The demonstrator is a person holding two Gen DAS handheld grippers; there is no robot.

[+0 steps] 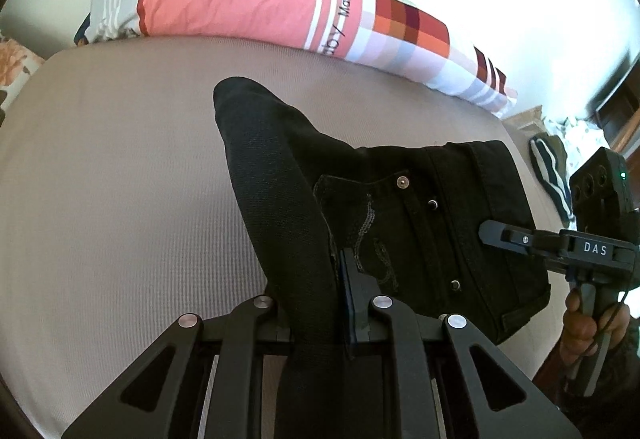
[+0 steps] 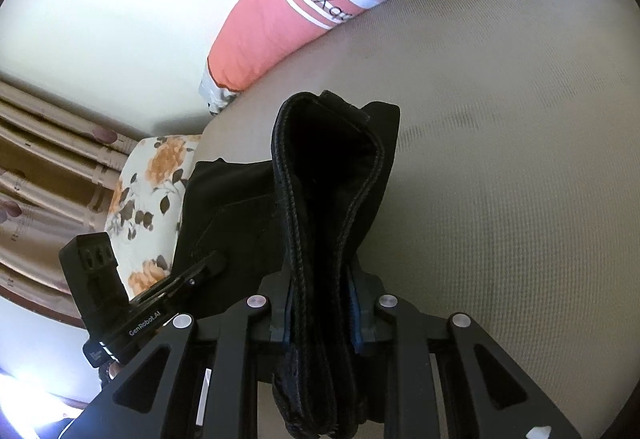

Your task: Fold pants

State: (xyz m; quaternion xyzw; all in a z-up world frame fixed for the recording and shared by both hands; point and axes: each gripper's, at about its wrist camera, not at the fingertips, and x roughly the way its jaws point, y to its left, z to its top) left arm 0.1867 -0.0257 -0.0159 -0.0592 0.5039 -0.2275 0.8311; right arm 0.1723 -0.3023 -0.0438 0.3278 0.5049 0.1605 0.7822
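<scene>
Black pants (image 1: 432,223) lie on a beige bed (image 1: 120,199), waistband and rivets facing up at the right. My left gripper (image 1: 316,279) is shut on a fold of pant leg that rises over it. My right gripper (image 2: 320,303) is shut on a thick bundle of the pants' hemmed edges (image 2: 324,175), lifted off the bed. The right gripper also shows in the left wrist view (image 1: 504,237) at the waistband's edge. The left gripper shows in the right wrist view (image 2: 212,263) over the pants.
A long pink and checked pillow (image 1: 248,3) lies along the bed's far side by a white wall. A floral cushion (image 2: 148,199) and curtains (image 2: 44,167) are on the left. Clothes (image 1: 552,167) lie beyond the bed's right edge.
</scene>
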